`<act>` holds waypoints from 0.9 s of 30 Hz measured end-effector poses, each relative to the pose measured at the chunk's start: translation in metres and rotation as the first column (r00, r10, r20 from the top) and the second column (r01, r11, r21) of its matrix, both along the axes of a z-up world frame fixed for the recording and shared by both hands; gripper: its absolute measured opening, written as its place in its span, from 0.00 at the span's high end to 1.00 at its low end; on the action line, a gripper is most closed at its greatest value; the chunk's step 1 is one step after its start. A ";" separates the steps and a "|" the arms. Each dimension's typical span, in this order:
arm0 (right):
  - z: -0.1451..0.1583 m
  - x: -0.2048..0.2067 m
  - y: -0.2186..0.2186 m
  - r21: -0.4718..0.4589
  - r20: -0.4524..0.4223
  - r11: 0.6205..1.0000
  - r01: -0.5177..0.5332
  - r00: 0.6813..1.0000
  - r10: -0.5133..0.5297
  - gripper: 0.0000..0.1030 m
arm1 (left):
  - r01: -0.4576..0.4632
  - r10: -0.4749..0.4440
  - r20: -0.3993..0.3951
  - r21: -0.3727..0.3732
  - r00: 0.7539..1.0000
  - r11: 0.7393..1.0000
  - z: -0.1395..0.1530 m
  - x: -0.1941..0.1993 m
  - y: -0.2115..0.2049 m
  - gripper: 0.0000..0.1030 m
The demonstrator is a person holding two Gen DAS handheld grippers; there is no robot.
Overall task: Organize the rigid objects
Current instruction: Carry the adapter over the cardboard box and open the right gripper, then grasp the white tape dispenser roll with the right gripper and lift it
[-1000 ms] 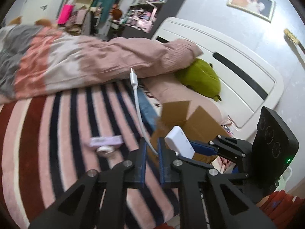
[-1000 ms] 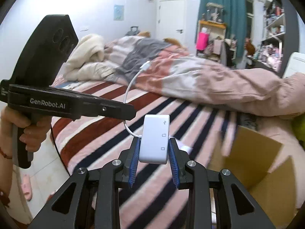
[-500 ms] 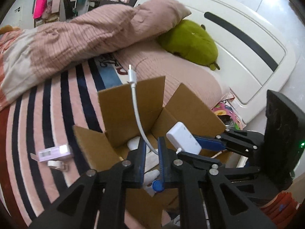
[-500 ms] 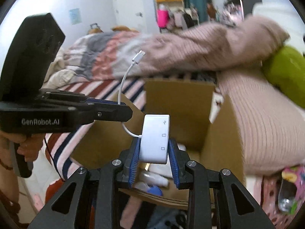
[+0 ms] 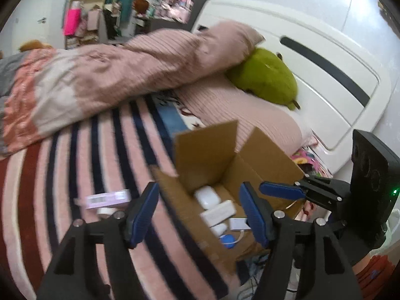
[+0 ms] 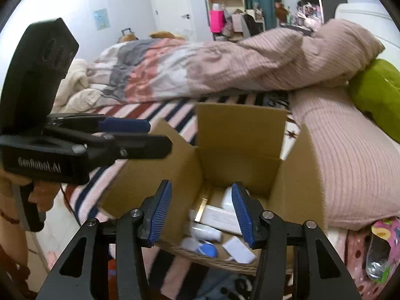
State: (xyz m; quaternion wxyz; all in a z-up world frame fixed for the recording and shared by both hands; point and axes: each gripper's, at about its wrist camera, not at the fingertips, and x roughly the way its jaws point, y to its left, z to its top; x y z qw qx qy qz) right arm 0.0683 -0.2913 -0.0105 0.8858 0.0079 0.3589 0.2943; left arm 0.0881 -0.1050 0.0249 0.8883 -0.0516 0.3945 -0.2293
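Note:
An open cardboard box stands at the edge of the striped bed, with several white gadgets in it. Among them lies the white adapter with its cable curled beside it; in the right wrist view the adapter rests near the box's front wall. My left gripper hovers over the box's left wall, its jaws opening with nothing between them. My right gripper hangs above the box's inside, jaws also opening and empty. Each gripper shows in the other's view: the right gripper and the left gripper.
A small lilac box and a white tape roll lie on the striped cover left of the box. A pink quilt, a green plush and the white headboard lie beyond. A hand holds the left gripper.
Both grippers have opened. The white adapter has left the right gripper and its cable the left one; both now lie in the box. The left gripper has swung left.

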 end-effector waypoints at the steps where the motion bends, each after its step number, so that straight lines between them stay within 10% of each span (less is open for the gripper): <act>1: 0.004 -0.003 0.009 0.009 0.013 1.000 -0.020 1.000 0.019 0.55 | -0.020 0.020 0.011 0.009 1.000 1.000 0.001 -0.004 0.011 0.36; 15: -0.003 -0.016 0.181 -0.063 0.018 0.957 -0.284 0.958 0.285 0.55 | -0.253 0.252 0.021 0.094 0.967 0.963 -0.048 -0.040 0.173 0.29; 20: -0.061 0.021 0.220 -0.237 -0.007 0.959 -0.154 0.988 0.157 0.50 | -0.261 0.264 -0.023 0.081 0.964 0.962 -0.086 -0.037 0.202 0.29; 27: -0.117 0.079 0.218 -0.245 -0.125 0.969 -0.035 0.992 0.005 0.50 | -0.257 0.262 -0.065 0.073 0.963 0.964 -0.115 -0.028 0.212 0.29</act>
